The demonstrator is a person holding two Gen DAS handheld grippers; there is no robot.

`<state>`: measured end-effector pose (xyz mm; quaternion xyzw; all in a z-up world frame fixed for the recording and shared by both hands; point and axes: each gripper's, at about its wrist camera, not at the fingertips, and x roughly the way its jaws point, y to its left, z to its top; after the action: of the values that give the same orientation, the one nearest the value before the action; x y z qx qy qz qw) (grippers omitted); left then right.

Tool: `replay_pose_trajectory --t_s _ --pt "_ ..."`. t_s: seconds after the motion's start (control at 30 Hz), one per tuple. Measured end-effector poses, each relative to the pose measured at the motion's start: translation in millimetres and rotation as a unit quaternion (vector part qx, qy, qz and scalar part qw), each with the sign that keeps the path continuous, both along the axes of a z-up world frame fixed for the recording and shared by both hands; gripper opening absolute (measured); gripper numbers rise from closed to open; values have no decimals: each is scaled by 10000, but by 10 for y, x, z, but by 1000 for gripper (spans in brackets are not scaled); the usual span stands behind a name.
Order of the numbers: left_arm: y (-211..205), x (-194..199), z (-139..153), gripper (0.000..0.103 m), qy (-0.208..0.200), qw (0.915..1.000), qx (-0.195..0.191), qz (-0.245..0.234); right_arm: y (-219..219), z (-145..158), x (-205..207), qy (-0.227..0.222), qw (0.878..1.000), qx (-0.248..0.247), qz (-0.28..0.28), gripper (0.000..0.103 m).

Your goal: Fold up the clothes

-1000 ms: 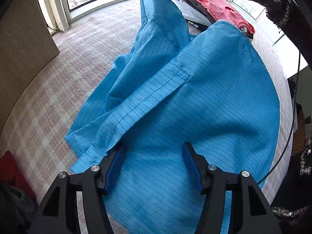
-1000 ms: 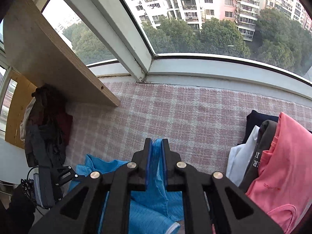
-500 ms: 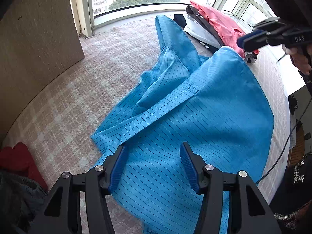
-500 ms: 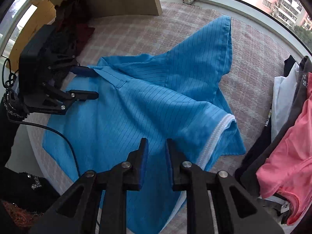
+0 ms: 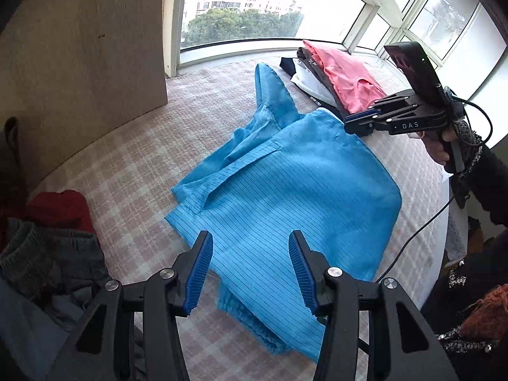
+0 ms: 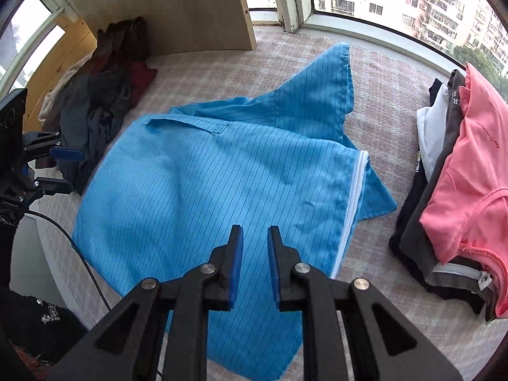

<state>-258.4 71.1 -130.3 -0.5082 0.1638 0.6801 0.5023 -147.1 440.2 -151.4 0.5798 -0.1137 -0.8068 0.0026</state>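
Observation:
A blue striped garment (image 5: 285, 190) lies partly folded on the checked table cover, one sleeve (image 5: 273, 92) stretched toward the window. It also shows in the right wrist view (image 6: 206, 190), with a white zipper edge (image 6: 352, 203) at its right side. My left gripper (image 5: 250, 266) is open and empty, raised above the garment's near edge. My right gripper (image 6: 255, 263) is slightly open and empty, raised over the garment; it shows in the left wrist view (image 5: 362, 123) at the garment's far right corner.
A stack of folded clothes topped by a pink one (image 6: 470, 171) sits right of the garment, also in the left wrist view (image 5: 343, 76). A heap of dark and red unfolded clothes (image 6: 104, 101) lies at the left by a wooden panel (image 5: 79, 63). Windows run along the back.
My right gripper let go of the sleeve, which now lies on the table, and drew back above the garment. My left gripper rose and pulled back from the garment.

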Motion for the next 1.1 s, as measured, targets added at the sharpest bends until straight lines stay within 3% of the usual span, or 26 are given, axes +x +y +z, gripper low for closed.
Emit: replay_pose_trajectory --t_s 0.07,0.13,0.23,0.37,0.5,0.57,0.63,0.7,0.8,0.9,1.0,1.07,1.1 --pt "-190 167 -112 48 -214 9997 -61 76 -35 -236 -72 -206 9995 223 -56 16" --pt "-369 332 -228 48 -465 9986 -147 214 63 -396 -139 -358 9987 80 -365 13" --pt "-517 626 -273 48 -680 9972 -93 295 119 -434 -194 -405 9974 -25 -602 13" --pt "-235 905 -259 53 -319 9992 163 -148 -30 -405 -205 -432 9977 420 -311 16" --pt "-179 646 -767 56 -809 9959 -357 206 -6 -218 -41 -218 9975 468 -491 16" --pt "-259 541 -725 54 -1062 9931 -228 439 -15 -29 120 103 9965 436 -702 16" --pt "-225 565 -462 53 -625 9966 -244 483 -119 100 260 413 9958 338 -749 28" --pt "-140 612 -171 54 -221 9988 -36 430 -251 55 291 454 9966 248 -641 37" --pt "72 613 29 66 97 9984 363 413 -395 -126 276 316 9977 401 -456 37" --pt "200 431 -259 67 -5 9981 62 615 -247 -289 265 111 9977 253 -615 37" --pt "183 193 -621 68 -268 9940 -345 1007 -74 -61 418 441 9934 101 -1052 37" --pt "150 54 -779 63 -432 9892 -527 1298 23 92 556 629 9885 370 -1326 45" --pt "90 37 -690 63 -403 9869 -474 1490 69 89 598 606 9867 487 -1427 59"
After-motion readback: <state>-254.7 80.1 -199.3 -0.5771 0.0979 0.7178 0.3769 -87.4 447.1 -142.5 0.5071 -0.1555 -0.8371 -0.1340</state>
